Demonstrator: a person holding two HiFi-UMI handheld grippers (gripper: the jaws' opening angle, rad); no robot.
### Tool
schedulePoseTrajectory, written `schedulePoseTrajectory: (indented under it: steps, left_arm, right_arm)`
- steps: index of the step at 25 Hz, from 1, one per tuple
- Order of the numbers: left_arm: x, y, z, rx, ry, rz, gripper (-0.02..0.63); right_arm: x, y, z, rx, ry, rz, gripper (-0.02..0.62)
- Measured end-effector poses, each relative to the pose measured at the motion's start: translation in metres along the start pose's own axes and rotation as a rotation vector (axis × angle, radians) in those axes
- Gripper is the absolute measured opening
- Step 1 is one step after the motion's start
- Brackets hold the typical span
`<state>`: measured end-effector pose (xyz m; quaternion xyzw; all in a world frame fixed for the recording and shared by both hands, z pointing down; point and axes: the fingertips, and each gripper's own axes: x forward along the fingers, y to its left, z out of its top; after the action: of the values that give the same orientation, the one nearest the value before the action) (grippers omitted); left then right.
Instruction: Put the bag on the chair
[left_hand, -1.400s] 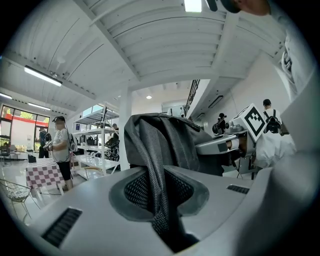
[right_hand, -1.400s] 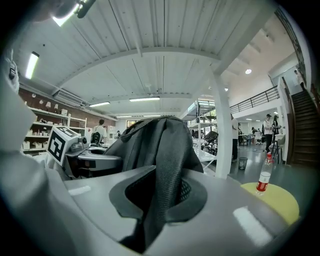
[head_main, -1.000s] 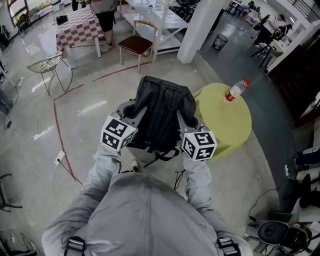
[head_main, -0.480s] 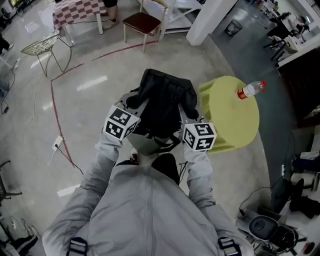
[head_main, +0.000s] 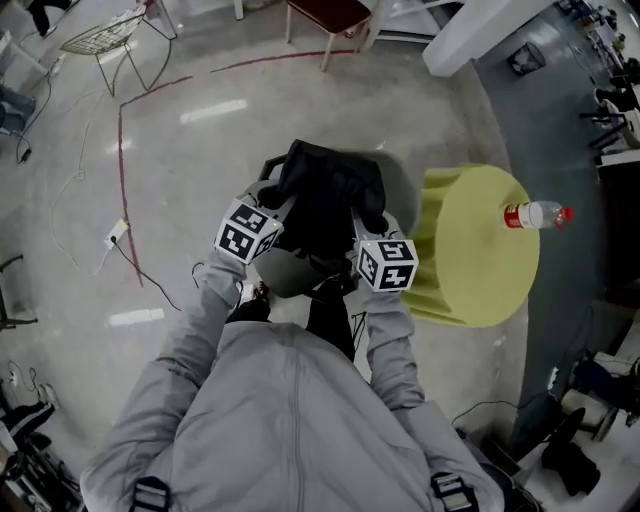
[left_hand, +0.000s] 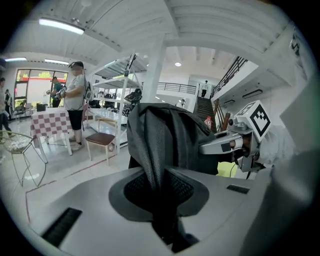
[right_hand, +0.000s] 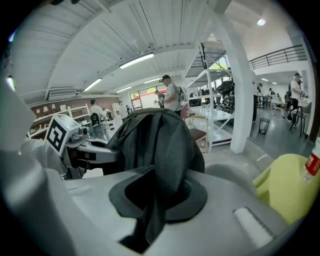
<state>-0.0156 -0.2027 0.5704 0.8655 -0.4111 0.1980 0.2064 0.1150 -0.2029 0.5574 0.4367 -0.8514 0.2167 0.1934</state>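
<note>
Polished concrete floor (head_main: 200, 150) spread left of the yellow table (head_main: 480, 250). Over the last second the view had tipped downward, while the one bag (head_main: 325, 195) stayed hanging over the grey chair (head_main: 285, 275) just left of that table, probably nearly placed. Two grippers, left gripper (head_main: 270, 200) and right gripper (head_main: 365, 228), each pinched its fabric. One bottle (head_main: 535, 214) sat on the table.

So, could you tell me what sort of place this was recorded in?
Probably a large open indoor workspace, perhaps a lab or studio hall: a polished floor marked with a red line, tall white shelving racks, and a staircase at the back.
</note>
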Motion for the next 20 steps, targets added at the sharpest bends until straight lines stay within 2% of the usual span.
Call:
schedulePoseTrajectory:
  steps: [9, 16, 20]
  left_arm:
    - [0.068, 0.035, -0.057, -0.15, 0.134, 0.074, 0.061]
    - [0.097, 0.056, -0.091, -0.21, 0.216, 0.114, 0.063]
    - [0.109, 0.067, -0.099, -0.232, 0.227, 0.114, 0.066]
  right_arm:
    - [0.076, -0.045, -0.049, 0.011, 0.144, 0.091, 0.046]
    - [0.118, -0.061, -0.08, 0.038, 0.227, 0.147, 0.048]
    - [0.134, -0.067, -0.087, 0.045, 0.243, 0.154, 0.049]
